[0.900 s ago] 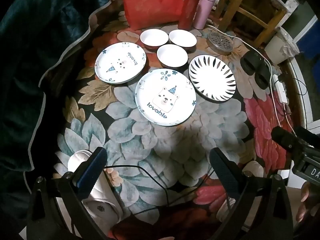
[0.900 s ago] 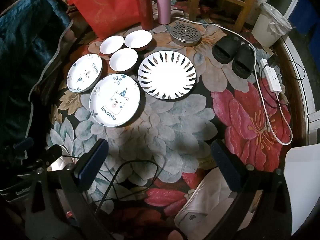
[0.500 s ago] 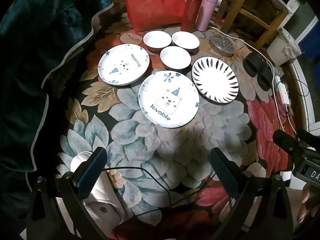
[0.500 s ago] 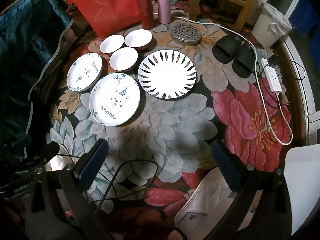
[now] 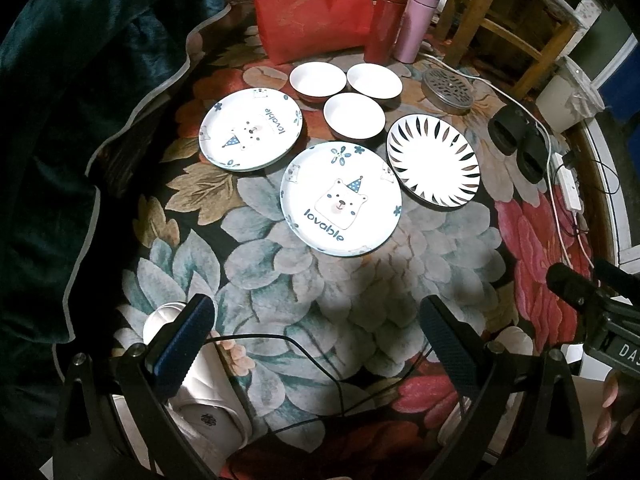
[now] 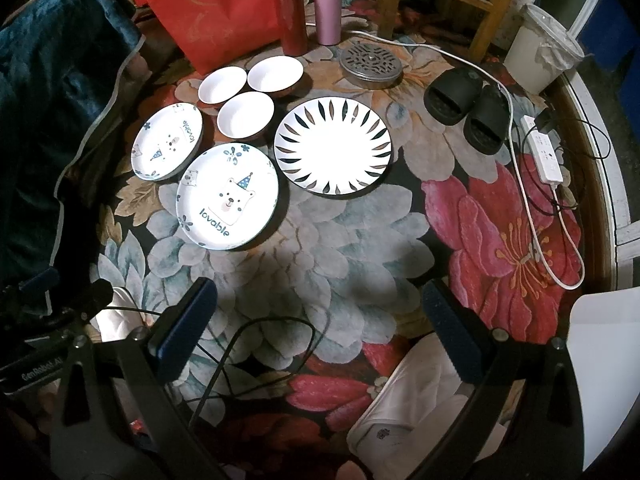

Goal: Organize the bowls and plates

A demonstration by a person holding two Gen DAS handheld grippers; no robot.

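Three plates lie on a flowered rug: a bear plate marked "lovable" (image 5: 340,200) (image 6: 227,196) in the middle, a second bear plate (image 5: 250,129) (image 6: 167,142) to its left, and a black-and-white rayed plate (image 5: 433,160) (image 6: 333,145) to its right. Behind them sit three white bowls (image 5: 353,115) (image 6: 245,113). My left gripper (image 5: 316,328) hangs open high above the rug, well short of the plates, with nothing between its fingers. My right gripper (image 6: 320,312) is likewise open and empty, above the rug in front of the plates.
A red bag (image 6: 216,12), a red flask (image 6: 292,12) and a pink flask (image 6: 326,6) stand behind the bowls. A round metal grate (image 6: 371,63), black slippers (image 6: 468,108), a power strip with cords (image 6: 544,152) and a white bin (image 6: 542,52) lie right. Dark teal fabric (image 5: 60,120) fills the left.
In the left wrist view the plates and bowls have slid down and to the right, as the left gripper shifted. The right wrist view is unchanged. Both grippers stayed open.
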